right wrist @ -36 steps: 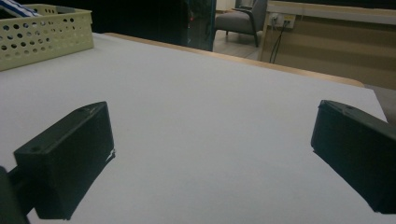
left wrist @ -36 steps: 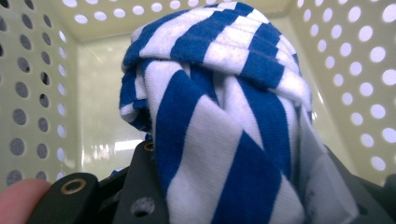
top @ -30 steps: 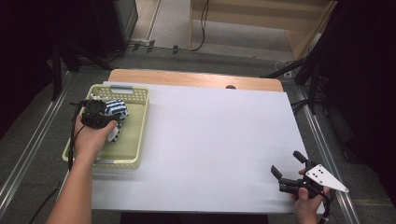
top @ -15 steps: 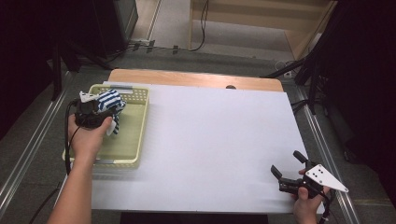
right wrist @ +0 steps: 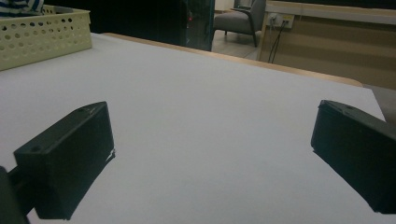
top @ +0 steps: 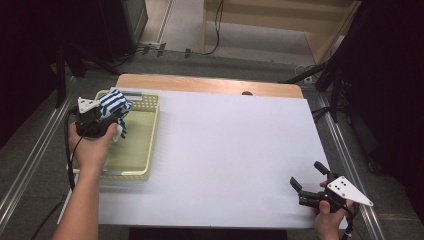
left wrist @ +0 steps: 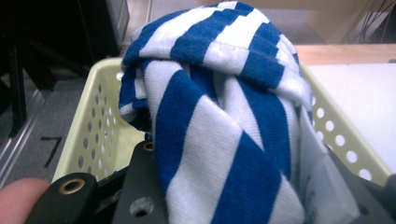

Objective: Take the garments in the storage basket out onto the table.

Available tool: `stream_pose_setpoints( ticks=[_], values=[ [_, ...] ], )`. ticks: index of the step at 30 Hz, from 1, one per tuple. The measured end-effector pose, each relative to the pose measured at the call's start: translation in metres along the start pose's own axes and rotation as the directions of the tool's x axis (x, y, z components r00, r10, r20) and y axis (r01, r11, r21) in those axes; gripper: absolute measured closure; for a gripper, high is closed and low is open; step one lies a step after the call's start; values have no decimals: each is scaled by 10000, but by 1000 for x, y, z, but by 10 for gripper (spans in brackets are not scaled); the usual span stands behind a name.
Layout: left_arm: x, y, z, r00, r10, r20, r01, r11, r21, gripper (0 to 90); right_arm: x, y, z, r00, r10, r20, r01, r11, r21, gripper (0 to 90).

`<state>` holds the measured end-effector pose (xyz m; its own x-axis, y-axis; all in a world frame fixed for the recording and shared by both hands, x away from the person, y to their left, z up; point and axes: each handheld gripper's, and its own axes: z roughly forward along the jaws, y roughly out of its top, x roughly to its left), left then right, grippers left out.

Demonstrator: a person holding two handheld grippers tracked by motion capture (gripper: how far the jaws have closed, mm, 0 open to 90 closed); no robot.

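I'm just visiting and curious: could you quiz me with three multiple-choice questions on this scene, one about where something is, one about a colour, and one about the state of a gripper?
1. Where is the cloth?
A. over the yellow basket
B. at the middle of the white table top
C. on the floor

2. What colours are the cloth's stripes?
A. red and black
B. blue and white
C. green and yellow

3. How do the right gripper jaws stand?
A. closed on the cloth
B. closed on a cup
C. apart, with nothing between them

Answers: 1 A, the left gripper holds it above the basket. 2 B, the left gripper view shows the stripes close up. 3 C, bare table shows between the jaws.
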<state>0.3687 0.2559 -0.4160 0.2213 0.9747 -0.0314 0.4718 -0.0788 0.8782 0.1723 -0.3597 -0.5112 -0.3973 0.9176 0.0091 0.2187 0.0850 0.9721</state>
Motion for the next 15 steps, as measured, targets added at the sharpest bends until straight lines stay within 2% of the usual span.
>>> stream_pose_setpoints(
  ticks=[9,15],
  values=[
    [-4,1,-5,10000,56,-2,-56,9987,-502,635,0,0,0,10000,-8,17,8,10000,2,0],
    [-6,2,-12,10000,-34,-18,32,9946,-1035,635,0,0,0,10000,-13,24,13,10000,0,0]
  ],
)
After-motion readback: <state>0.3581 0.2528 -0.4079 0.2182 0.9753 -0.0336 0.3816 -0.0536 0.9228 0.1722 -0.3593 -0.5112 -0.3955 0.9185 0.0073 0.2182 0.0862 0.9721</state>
